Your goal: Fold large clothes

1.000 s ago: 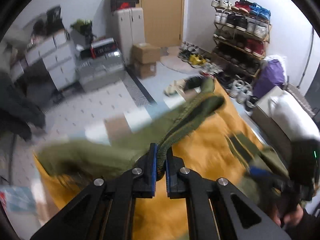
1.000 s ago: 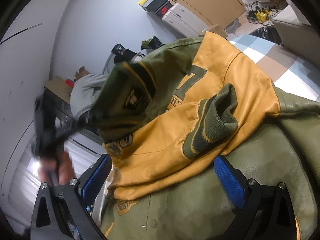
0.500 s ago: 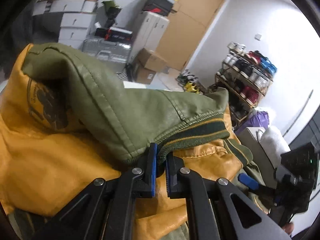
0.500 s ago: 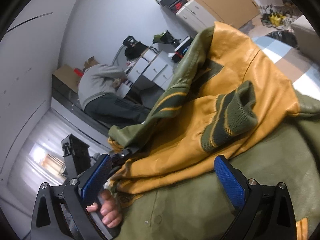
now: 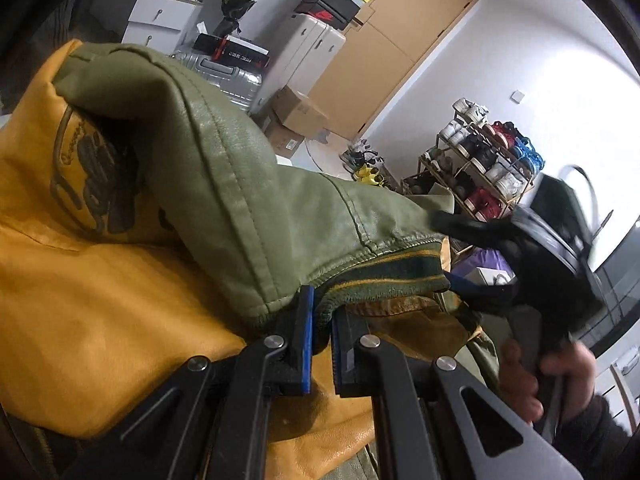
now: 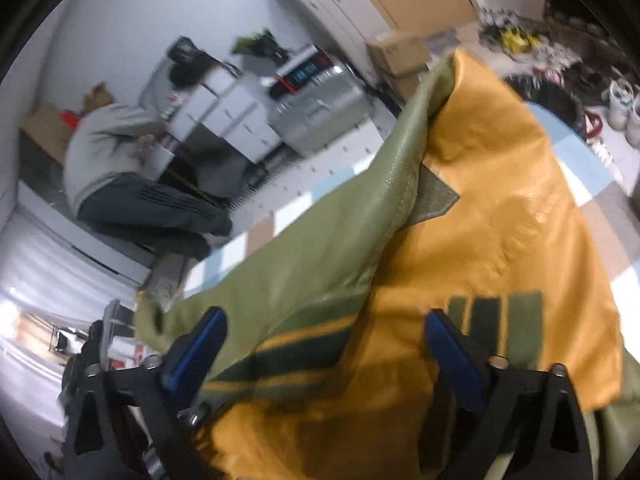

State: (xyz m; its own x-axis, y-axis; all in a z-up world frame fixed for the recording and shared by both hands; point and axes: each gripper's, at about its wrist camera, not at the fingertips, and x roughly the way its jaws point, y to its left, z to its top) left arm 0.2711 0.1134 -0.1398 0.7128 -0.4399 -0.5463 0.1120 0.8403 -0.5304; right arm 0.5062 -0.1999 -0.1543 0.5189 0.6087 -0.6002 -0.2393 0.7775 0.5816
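Cuff (image 5: 384, 276) of the jacket sleeve (image 5: 248, 184) sits pinched in the left gripper (image 5: 320, 320) jaws, while the right gripper (image 6: 320, 344) jaws, closing unpressed, straddle the striped hem (image 6: 296, 356).

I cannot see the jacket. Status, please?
Left gripper shut on jacket cuff. Right gripper closing, jacket between the jaws, ungripped. Nothing blocking.

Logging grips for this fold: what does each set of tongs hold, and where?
Left tongs pinch the jacket's ribbed cuff. Right tongs are closing, holding nothing yet.
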